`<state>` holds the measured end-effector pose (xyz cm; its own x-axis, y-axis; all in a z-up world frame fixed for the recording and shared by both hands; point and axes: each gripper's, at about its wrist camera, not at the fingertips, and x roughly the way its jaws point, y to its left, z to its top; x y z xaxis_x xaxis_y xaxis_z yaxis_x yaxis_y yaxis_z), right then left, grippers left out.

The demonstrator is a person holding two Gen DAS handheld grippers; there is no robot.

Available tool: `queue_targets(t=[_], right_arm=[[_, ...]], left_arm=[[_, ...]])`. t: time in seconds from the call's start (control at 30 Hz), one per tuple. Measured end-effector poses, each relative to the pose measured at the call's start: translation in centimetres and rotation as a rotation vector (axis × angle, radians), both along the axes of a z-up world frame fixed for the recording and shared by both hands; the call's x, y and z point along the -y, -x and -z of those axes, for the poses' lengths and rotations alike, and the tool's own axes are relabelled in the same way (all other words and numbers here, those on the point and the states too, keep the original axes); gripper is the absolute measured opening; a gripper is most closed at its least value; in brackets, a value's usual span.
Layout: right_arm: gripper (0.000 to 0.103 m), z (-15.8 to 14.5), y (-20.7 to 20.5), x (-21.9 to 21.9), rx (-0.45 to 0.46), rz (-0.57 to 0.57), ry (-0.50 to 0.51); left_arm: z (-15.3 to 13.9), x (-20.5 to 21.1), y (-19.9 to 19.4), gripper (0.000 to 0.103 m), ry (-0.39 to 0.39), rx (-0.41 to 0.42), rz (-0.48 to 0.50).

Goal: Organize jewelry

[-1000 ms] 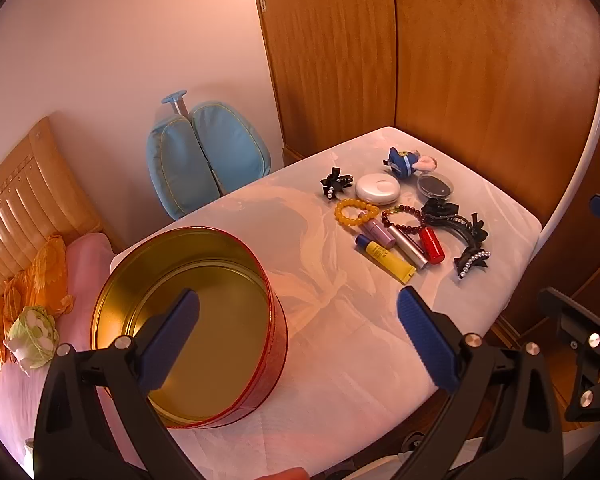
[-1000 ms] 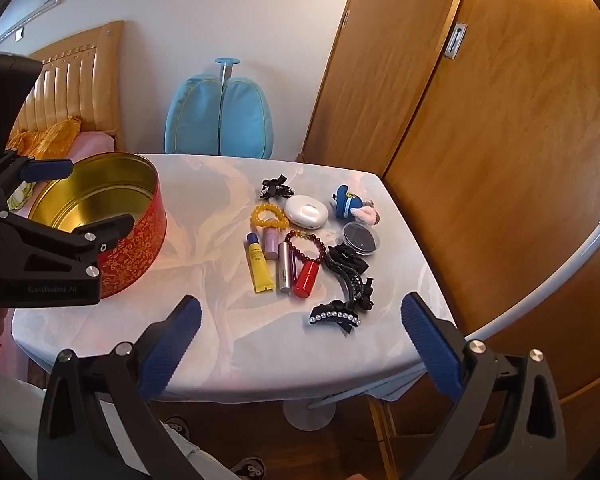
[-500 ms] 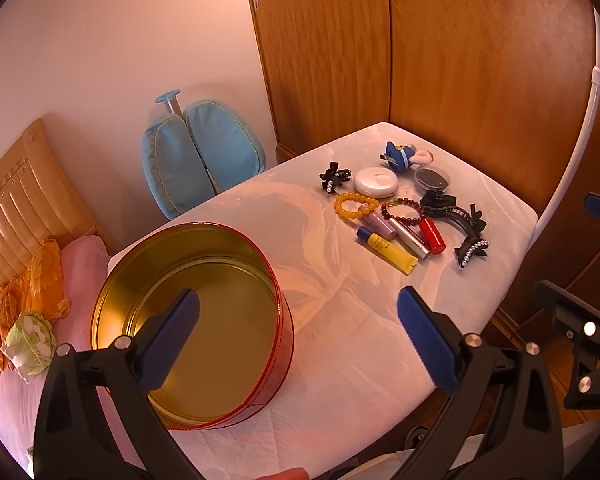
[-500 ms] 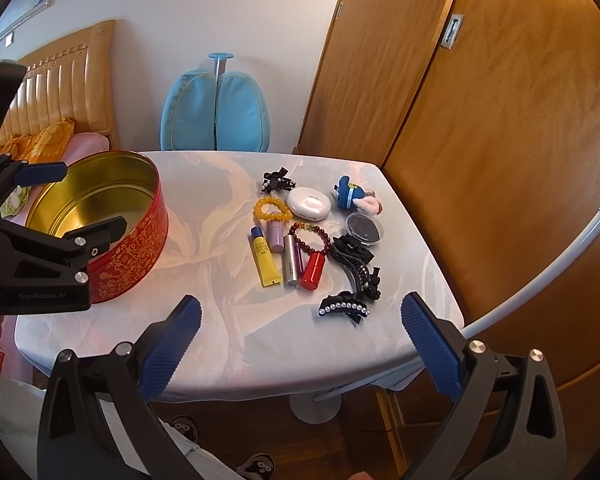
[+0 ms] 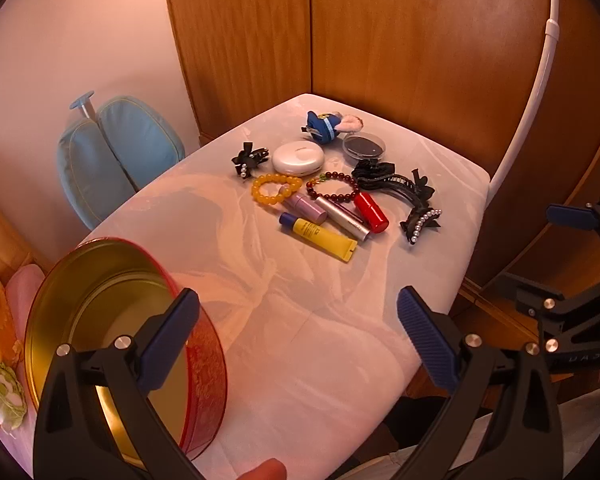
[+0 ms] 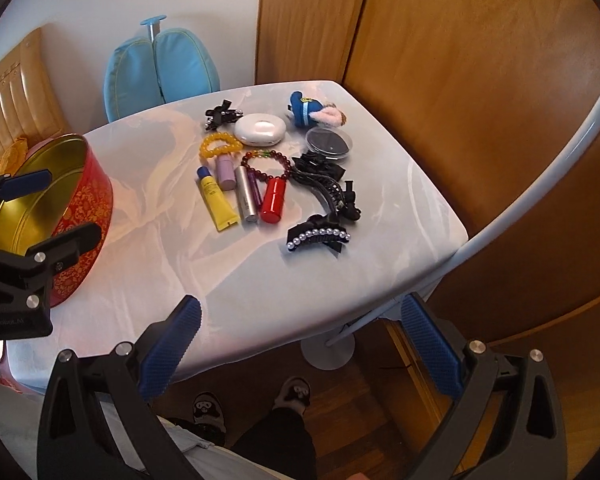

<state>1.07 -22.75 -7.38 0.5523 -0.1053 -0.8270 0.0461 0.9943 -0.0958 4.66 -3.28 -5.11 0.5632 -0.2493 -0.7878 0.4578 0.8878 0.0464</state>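
Wooden wardrobe doors rose behind the white-clothed surface we worked at. We took the round red tin with a gold inside as our landmark, sitting open at one end. Well apart from it lay the jewelry: a yellow bead bracelet, a dark red bead bracelet and a black pearl-trimmed hair clip, among small cosmetic tubes. Our left hand-held gripper hovered spread beside the tin; our right hand-held gripper hung spread and empty, off the surface's near edge.
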Motion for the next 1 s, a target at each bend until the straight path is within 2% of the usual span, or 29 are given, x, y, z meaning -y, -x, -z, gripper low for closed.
queue_targets(t=[0.17,0.4,0.73,1.0], right_arm=[[0.101,1.0,-4.4,3.3,-0.034,-0.018,-0.025],[0.101,0.6,-8.5,6.3,-0.011,-0.077,-0.046],[0.101,1.2,-10.7,6.6,-0.016,-0.144,-0.068],[0.101,0.9,-10.3,6.4,-0.017,-0.152,-0.045]], left_arm=[[0.3,3.0,-3.3,0.096,-0.031,-0.023,-0.040],[-0.4,6.1,-6.8,0.096,-0.050,-0.010,-0.057],[0.1,6.6,-7.9,0.096,-0.084,-0.024,-0.107],[0.3,6.9,-7.5,0.096,-0.068,-0.036,-0.103]])
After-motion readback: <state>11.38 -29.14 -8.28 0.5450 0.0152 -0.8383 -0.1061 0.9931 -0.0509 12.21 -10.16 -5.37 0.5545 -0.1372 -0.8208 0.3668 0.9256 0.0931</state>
